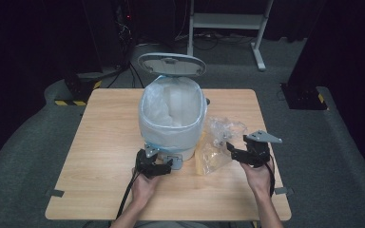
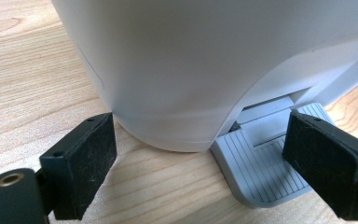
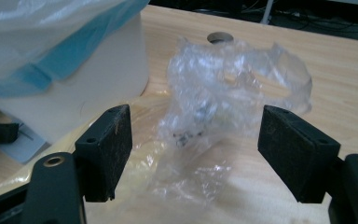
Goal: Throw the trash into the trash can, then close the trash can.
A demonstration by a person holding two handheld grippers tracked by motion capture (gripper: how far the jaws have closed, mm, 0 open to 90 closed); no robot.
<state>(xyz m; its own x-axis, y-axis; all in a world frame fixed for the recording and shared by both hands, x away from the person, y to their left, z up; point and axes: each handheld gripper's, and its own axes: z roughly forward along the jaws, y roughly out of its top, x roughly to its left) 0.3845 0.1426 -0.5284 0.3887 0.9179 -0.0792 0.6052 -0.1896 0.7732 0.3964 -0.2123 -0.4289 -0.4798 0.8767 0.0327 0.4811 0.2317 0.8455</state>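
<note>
A white pedal bin (image 1: 171, 133) stands mid-table with its lid (image 1: 172, 64) tipped up and a white, blue-edged liner (image 1: 171, 107) inside. My left gripper (image 1: 164, 164) is at the bin's base, open. In the left gripper view (image 2: 205, 158) one jaw hangs over the grey foot pedal (image 2: 261, 168) and the other stands beside the bin wall (image 2: 191, 70). A crumpled clear plastic bag (image 1: 217, 142) lies right of the bin. My right gripper (image 1: 236, 146) is open just behind it. In the right gripper view (image 3: 205, 149) the bag (image 3: 223, 93) lies between and beyond the wide jaws, apart from both pads.
The wooden table (image 1: 109, 123) has bare room left of the bin and along its front edge. A round cable hole (image 3: 220, 37) sits behind the bag. A white desk frame (image 1: 228, 21) stands on the floor beyond the table.
</note>
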